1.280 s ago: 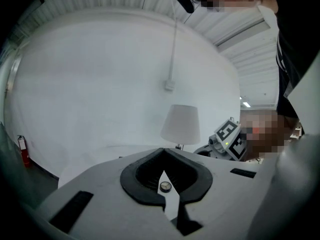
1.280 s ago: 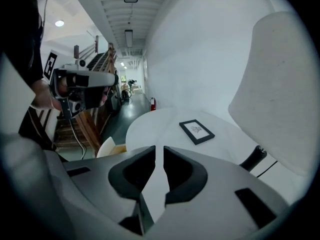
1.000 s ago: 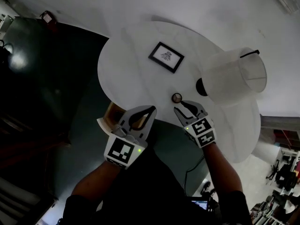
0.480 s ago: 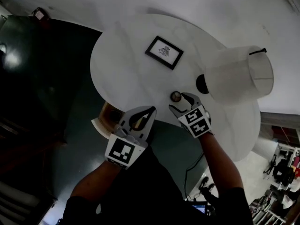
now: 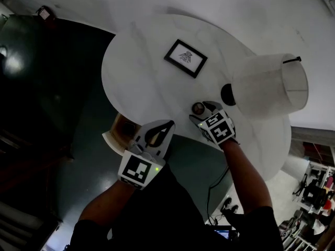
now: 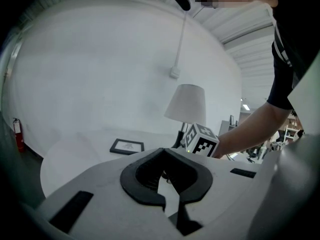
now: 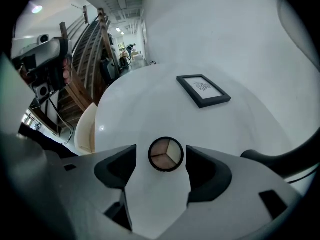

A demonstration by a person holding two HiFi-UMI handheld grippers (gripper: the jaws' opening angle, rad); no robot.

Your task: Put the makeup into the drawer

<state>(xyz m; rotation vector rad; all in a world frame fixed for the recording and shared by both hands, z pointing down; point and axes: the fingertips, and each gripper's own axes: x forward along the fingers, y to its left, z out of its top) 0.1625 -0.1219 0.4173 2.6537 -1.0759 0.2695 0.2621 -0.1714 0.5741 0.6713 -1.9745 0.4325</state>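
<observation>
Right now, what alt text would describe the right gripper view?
A round makeup compact lies untouched on the white table between the right gripper's jaws, which have just been opening. A black picture frame lies farther back.

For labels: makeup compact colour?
Makeup compact: black rim, brown and cream pans; right gripper view.

Framed picture point(image 5: 185, 58), lamp point(image 5: 269, 85), white table point(image 5: 141, 72)

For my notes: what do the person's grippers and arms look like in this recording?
Both the left gripper and right gripper are pale grey plastic shells with black pads lining the jaws. Each carries a white cube printed with black square markers, with a small green light beside it. The person wears a dark top with short sleeves.
</observation>
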